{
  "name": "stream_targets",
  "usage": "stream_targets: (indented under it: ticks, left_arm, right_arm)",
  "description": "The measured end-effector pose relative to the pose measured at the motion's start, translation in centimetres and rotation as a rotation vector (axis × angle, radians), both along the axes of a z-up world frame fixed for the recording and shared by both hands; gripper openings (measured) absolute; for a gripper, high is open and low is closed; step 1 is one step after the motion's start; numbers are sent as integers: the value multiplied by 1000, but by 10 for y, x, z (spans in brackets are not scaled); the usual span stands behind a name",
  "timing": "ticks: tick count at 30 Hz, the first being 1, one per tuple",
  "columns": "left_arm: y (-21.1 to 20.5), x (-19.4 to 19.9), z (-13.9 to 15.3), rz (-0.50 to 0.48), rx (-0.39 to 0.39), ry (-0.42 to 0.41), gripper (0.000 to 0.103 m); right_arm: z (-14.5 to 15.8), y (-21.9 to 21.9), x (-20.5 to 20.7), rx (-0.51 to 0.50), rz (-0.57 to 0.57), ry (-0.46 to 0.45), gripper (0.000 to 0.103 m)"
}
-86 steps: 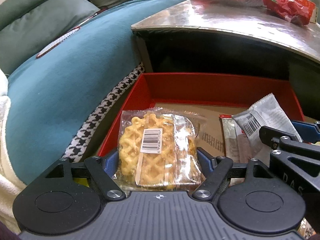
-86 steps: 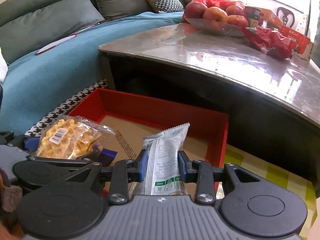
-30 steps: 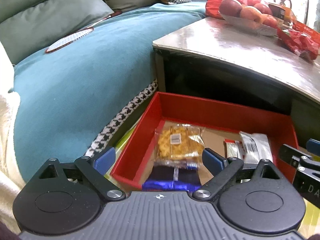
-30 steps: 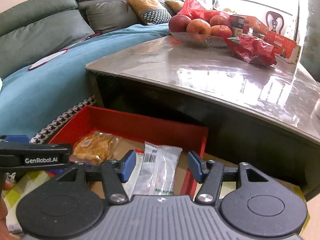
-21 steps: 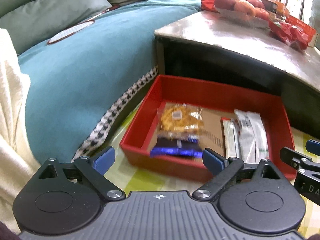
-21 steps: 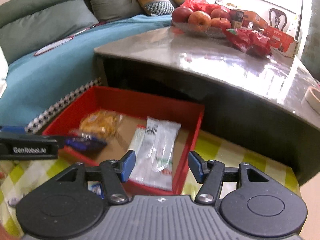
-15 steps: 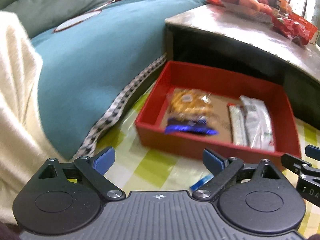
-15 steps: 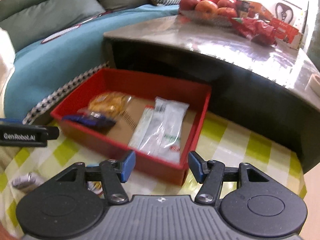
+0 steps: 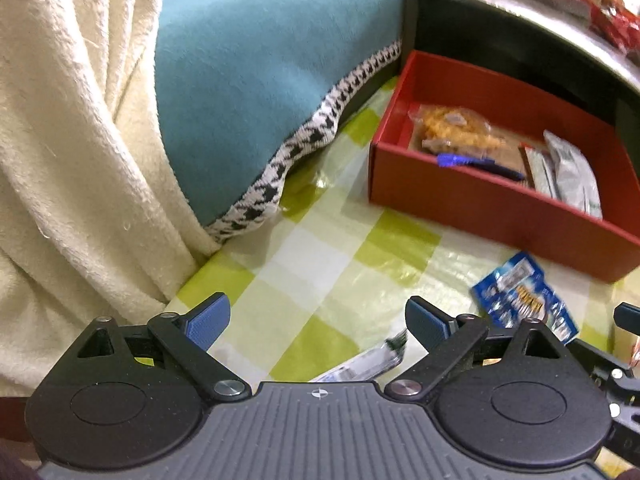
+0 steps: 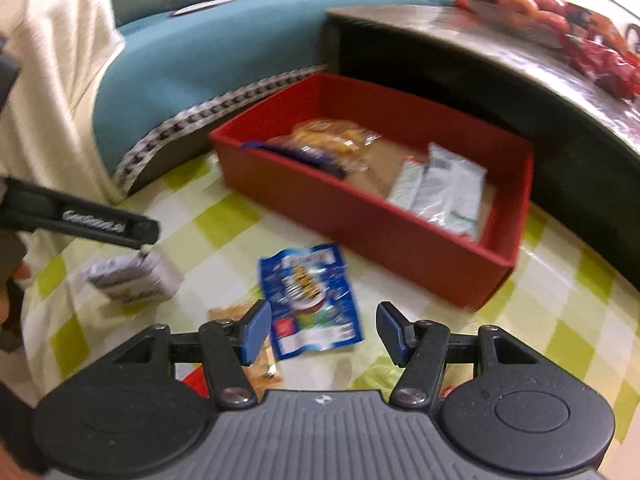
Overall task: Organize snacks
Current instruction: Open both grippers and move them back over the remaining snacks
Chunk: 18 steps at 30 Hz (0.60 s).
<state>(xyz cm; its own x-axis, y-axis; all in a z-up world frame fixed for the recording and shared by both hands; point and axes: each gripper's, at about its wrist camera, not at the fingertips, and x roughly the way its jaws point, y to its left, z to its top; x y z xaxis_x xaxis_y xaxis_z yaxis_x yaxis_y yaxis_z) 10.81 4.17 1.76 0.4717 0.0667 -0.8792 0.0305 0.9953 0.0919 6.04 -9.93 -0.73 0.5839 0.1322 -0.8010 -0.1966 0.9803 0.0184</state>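
A red box (image 9: 480, 208) (image 10: 360, 216) stands on the checked cloth and holds a waffle packet (image 9: 452, 132) (image 10: 332, 136), a dark blue packet (image 9: 476, 162) and white packets (image 9: 572, 176) (image 10: 444, 188). My left gripper (image 9: 316, 318) is open wide over the cloth, with a silver packet (image 9: 360, 364) (image 10: 132, 276) just beneath it. My right gripper (image 10: 325, 330) is open above a blue snack packet (image 10: 310, 300) (image 9: 524, 300) that lies flat in front of the box; the pads do not touch it. A brown packet (image 10: 256, 364) lies under its left finger.
A teal sofa cover (image 9: 260, 60) with a houndstooth edge and a cream blanket (image 9: 60, 140) close off the left. A low table (image 10: 480, 44) with a fruit bowl (image 10: 516, 4) and a red bag (image 10: 600, 60) overhangs behind the box.
Both grippers have drawn back from the red box and dropped toward the checked cloth. The loose packets in front of the box have come into view.
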Motion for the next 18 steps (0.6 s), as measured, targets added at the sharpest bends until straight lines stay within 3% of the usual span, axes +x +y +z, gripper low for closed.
stream_targets:
  ticks: [10,18]
  left_arm:
    - [1,-6,2,-82,-43,12,98]
    - [-11,-22,-17,-233,-17,96,99]
  right_arm:
    - [-7,6,-6,5,29,43,63]
    - [-11,3,-12,3,34,58,64]
